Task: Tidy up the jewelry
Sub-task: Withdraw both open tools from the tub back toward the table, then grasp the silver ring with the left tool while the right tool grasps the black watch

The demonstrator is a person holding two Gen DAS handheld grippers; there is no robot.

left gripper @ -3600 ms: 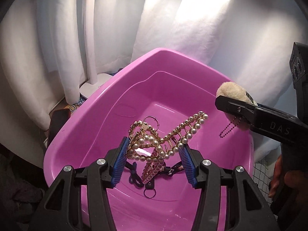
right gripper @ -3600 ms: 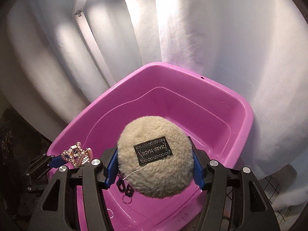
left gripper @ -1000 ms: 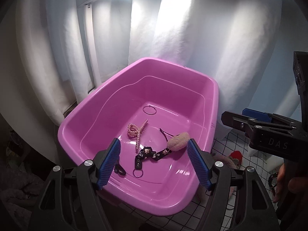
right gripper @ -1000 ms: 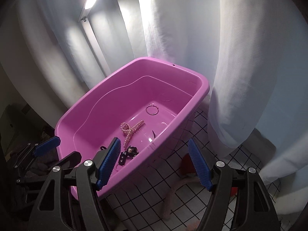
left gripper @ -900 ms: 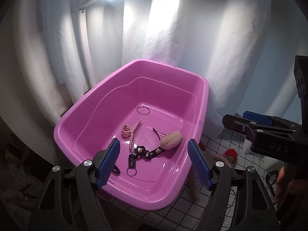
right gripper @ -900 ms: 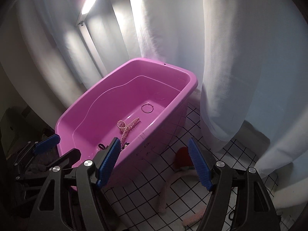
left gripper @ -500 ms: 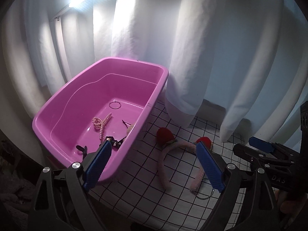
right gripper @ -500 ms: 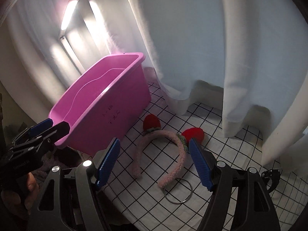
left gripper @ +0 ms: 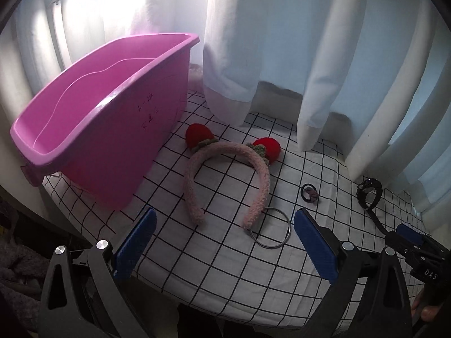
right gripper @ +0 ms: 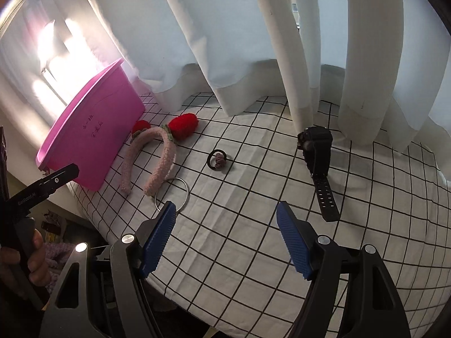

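Both grippers hang empty over the white cloth with a black grid (left gripper: 225, 264), so the step in hand looks like choosing the next piece to carry to the glossy magenta plastic tub (left gripper: 118, 129), which stands at the left of both views. The left gripper (left gripper: 224, 242) has its blue ribbed jaws opening, already very wide, with nothing between them; above the gap, at the centre of its view, lie the fluffy pink headband with two red strawberry pompoms (left gripper: 225, 152) and the thin silver metal ring (left gripper: 270, 229), which touches the headband's right tip. The right gripper (right gripper: 227, 236) stands fairly wide and empty too; in its view the small black hair tie with a mauve knot (right gripper: 218, 161) sits just above centre and the black digital wristwatch (right gripper: 317, 152) toward the right. The next move probably calls for lowering one gripper astride a single item and closing squarely; the flat ring may be hard to catch. Dark handwritten characters mark the tub's side, too small to read; the right gripper's arm shows "DAS", the left's "GenRobot.AI".
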